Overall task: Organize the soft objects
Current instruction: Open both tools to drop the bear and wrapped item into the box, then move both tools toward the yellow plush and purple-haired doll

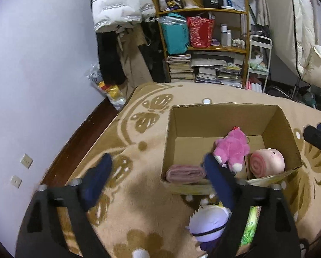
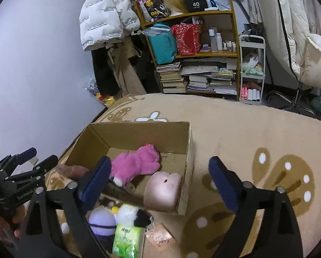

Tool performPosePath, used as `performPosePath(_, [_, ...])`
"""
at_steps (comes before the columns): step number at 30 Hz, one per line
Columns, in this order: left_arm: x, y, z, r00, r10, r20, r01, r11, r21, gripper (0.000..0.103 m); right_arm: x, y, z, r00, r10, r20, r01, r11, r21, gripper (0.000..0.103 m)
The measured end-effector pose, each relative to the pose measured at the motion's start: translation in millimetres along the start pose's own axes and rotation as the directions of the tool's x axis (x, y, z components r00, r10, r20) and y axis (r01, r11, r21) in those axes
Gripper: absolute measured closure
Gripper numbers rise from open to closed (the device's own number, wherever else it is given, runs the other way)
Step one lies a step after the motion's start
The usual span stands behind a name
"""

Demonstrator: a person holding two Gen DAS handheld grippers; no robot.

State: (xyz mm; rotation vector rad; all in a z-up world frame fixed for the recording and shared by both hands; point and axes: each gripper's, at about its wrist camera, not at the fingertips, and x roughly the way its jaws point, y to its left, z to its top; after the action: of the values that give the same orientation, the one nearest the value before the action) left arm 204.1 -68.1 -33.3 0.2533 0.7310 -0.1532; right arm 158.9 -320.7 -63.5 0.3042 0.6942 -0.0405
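Observation:
An open cardboard box [image 1: 220, 116] [image 2: 139, 132] stands on the beige carpet. Inside lie a pink plush animal [image 1: 232, 148] [image 2: 136, 163], a rolled pale pink pig cushion [image 1: 267, 162] [image 2: 163, 189] and a folded pink towel [image 1: 185, 173] [image 2: 74, 170]. In front of the box lie a purple-and-white plush doll [image 1: 207, 225] [image 2: 102, 221], a white-and-black plush [image 2: 132, 215], a green tissue pack [image 1: 249, 230] [image 2: 126, 240] and a pink packet [image 2: 159, 236]. My left gripper [image 1: 158, 167] is open and empty, above the box's near left corner. My right gripper [image 2: 160, 169] is open and empty over the box's near side.
A wooden shelf [image 1: 203, 43] [image 2: 192, 49] with books, bags and bottles stands behind the carpet, with a white cart [image 2: 252, 68] beside it. A white jacket [image 1: 117, 4] hangs at the left. The wall [image 1: 42, 64] borders the left. Patterned carpet [image 2: 268, 139] spreads right of the box.

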Motion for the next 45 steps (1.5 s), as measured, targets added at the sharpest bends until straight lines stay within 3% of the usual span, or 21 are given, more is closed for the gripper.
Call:
performPosePath(18, [-39.1,12.7,-36.3,0.998,-0.006,-0.067,0.005,1.000,-0.012,0.007,-42.8,13.0,-41.3,1.000,0.010,-0.019,-0.010,1.000,-0.010,0.000])
performPosePath(28, [-53.7,14.8,-63.7,0.990,-0.045,-0.133,0.041,0.999,-0.033,0.007,-57.8,23.7,-71.5,0.999,-0.004,-0.052,0.001,0.999,-0.045,0.000])
performPosePath(37, [-48.8,13.2,-86.1,0.971,-0.075,-0.229,0.065,0.997,-0.052,0.007,-56.7,30.1,-106.8,0.992,-0.002,-0.129,-0.005,0.999,-0.051,0.000])
performPosePath(45, [-31.5,13.0,-98.5,0.940,-0.134,-0.314,0.114,0.990,-0.080,0.007,-45.1,31.9,-130.2,0.979,0.006,-0.202,-0.015,0.999,-0.046,0.000])
